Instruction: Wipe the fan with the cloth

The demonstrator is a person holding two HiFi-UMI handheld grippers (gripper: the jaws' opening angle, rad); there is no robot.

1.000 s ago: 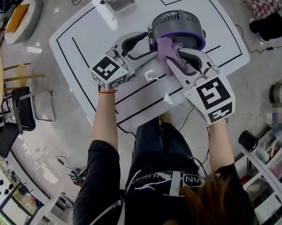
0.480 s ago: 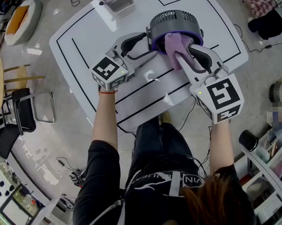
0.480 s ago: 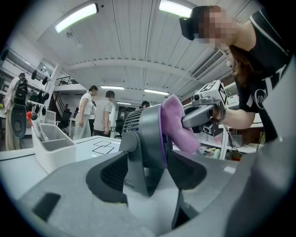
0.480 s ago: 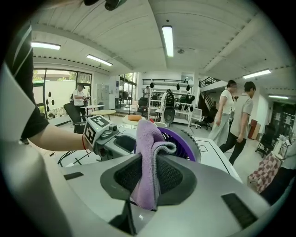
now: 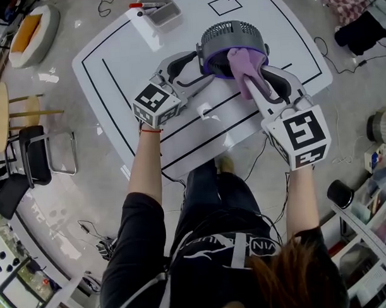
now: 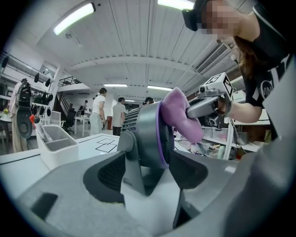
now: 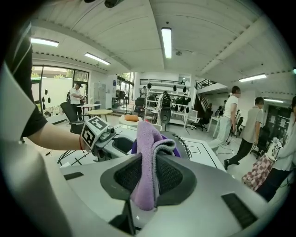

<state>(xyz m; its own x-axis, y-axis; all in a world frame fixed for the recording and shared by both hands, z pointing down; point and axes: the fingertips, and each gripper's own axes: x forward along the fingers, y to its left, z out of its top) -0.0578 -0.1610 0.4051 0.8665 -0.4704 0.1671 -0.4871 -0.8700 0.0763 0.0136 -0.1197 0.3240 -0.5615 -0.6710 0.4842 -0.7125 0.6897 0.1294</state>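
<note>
left gripper (image 6: 149, 169) jaws holding fan (image 5: 232, 32), just easing wider; right gripper (image 7: 148, 178) jaws clamping cloth (image 5: 242, 59)

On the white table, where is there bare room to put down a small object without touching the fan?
Free on the table: the left part between the grey bin and the left gripper; the right corner beyond the fan; the near edge. Crowded: the middle, where the right gripper and cloth meet the fan.

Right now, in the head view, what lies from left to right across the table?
Left gripper, its jaws just opened a little → fan, held between those jaws → right gripper, shut on the cloth.
</note>
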